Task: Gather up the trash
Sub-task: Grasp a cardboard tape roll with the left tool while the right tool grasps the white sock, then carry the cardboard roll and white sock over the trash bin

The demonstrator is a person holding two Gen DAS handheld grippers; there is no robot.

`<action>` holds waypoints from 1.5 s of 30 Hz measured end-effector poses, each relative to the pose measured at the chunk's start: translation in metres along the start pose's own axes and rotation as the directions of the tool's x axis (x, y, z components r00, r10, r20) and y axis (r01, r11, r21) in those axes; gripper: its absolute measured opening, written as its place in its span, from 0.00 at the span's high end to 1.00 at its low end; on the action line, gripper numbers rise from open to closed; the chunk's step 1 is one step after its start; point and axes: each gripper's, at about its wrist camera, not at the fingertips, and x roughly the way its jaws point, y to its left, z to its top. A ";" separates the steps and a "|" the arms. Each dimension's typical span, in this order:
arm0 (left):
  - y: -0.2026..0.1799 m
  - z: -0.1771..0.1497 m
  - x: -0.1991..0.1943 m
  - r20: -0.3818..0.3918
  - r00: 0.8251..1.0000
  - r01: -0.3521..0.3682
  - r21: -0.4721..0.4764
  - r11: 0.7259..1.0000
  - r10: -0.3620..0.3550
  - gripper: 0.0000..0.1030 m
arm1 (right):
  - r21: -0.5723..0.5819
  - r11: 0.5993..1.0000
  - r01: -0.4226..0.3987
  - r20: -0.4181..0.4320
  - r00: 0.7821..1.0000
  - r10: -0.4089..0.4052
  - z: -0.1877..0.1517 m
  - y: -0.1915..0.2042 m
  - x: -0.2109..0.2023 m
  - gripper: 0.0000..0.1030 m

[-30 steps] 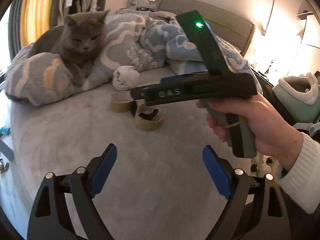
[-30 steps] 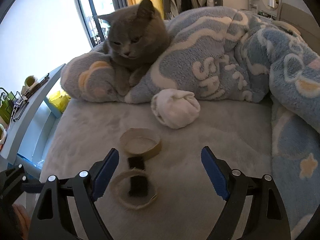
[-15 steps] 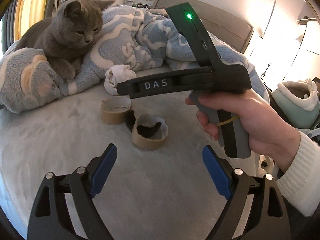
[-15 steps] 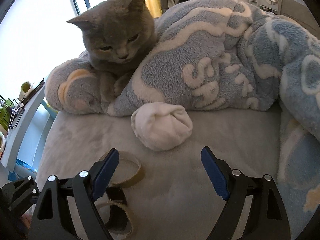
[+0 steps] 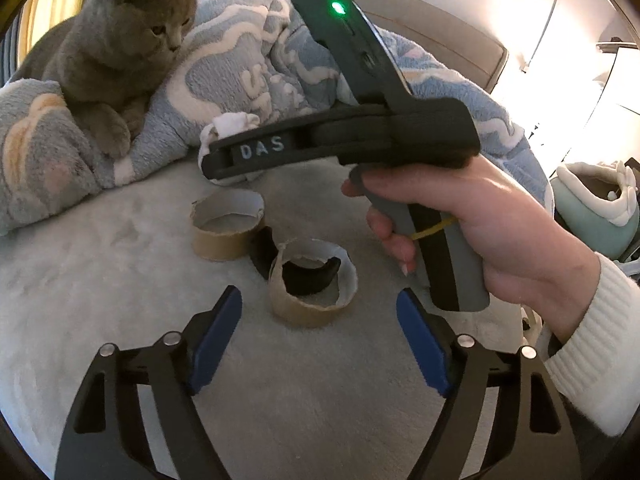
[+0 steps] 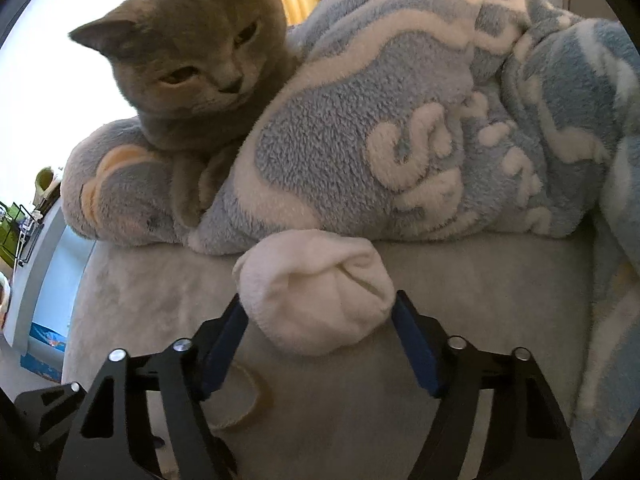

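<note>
With its blue-padded jaws lately narrowing, the right gripper (image 6: 318, 322) brackets a rolled white fleecy sock ball (image 6: 316, 290) on the pale grey plush bed cover (image 6: 480, 300); the pads sit right at the ball's sides, but whether they press it I cannot tell. Below its left finger lies a low cardboard tape ring (image 6: 244, 404). Behind the ball a blue and white fleece blanket (image 6: 400, 128) is heaped, with a grey cat (image 6: 192, 52) lying on it.

The left gripper (image 5: 320, 322), also just narrowing, stands released with nothing between its pads, just short of a torn brown cardboard tape core (image 5: 312, 292) holding a black scrap. A second cardboard core (image 5: 228, 224) sits beyond, just beside. A hand (image 5: 472, 224) in a white ribbed sleeve grasps the other tool's grey handle.
</note>
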 end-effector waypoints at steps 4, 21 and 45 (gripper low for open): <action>-0.003 0.001 0.004 -0.013 1.000 0.004 0.021 1.000 -0.004 0.24 | -0.008 1.000 -0.013 -0.003 1.000 0.013 0.007 0.005 0.008 0.39; 0.004 0.015 0.030 -0.039 0.998 -0.042 0.013 0.999 0.042 0.47 | 0.010 0.999 -0.044 0.008 0.999 0.044 0.027 -0.007 0.006 0.55; -0.030 0.004 -0.032 0.097 0.989 -0.116 0.036 0.993 0.112 0.52 | 0.033 0.999 -0.005 0.129 0.992 0.001 -0.001 -0.008 -0.086 0.55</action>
